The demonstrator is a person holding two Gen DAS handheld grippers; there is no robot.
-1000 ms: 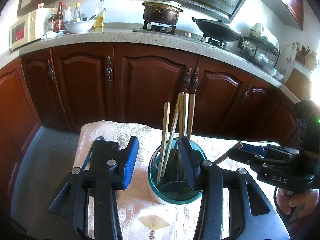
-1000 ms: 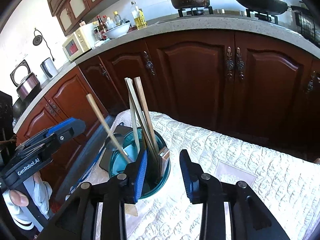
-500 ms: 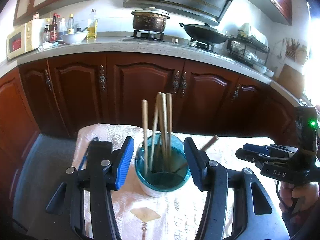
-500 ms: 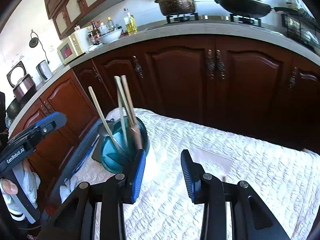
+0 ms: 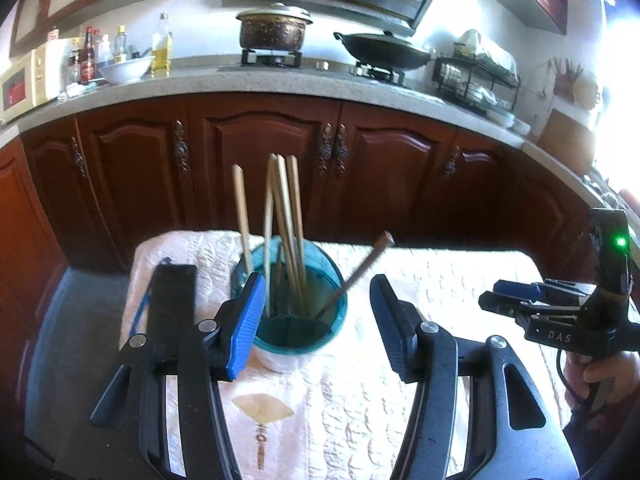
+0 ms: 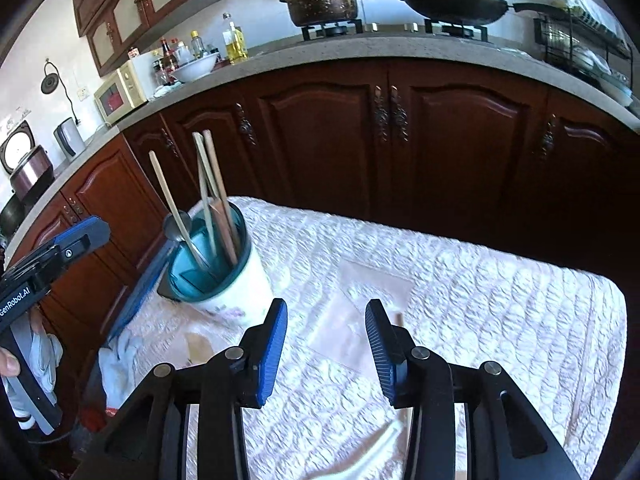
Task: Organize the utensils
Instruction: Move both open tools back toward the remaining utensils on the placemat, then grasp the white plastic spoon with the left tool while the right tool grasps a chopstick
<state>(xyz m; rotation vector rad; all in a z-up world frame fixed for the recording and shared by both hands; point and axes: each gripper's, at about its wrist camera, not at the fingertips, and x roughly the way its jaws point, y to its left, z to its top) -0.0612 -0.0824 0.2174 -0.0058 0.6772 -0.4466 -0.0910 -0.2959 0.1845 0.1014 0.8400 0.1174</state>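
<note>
A white cup with a teal rim (image 5: 296,340) stands on the quilted table cloth (image 5: 440,276). It holds several pale wooden chopsticks (image 5: 280,216) and one dark brown chopstick (image 5: 356,272) that leans to the right. My left gripper (image 5: 316,320) is open just in front of the cup, and its blue left pad overlaps the rim without pressing. My right gripper (image 6: 326,332) hovers over bare cloth to the right of the cup (image 6: 236,284), its jaws opening with nothing between them. In the left wrist view, the right gripper (image 5: 496,300) is at the right, held by a hand.
A metal spoon (image 6: 176,226) and a flat black object (image 5: 172,292) lie behind and left of the cup. The left gripper (image 6: 76,240) shows at the left edge. Dark wooden cabinets (image 6: 400,140) stand past the table's far edge, with a stove and pots on the counter.
The right gripper has let go of the dark chopstick, which now leans in the cup, and has drawn away to the right. The left gripper's jaws have widened and no longer straddle the cup.
</note>
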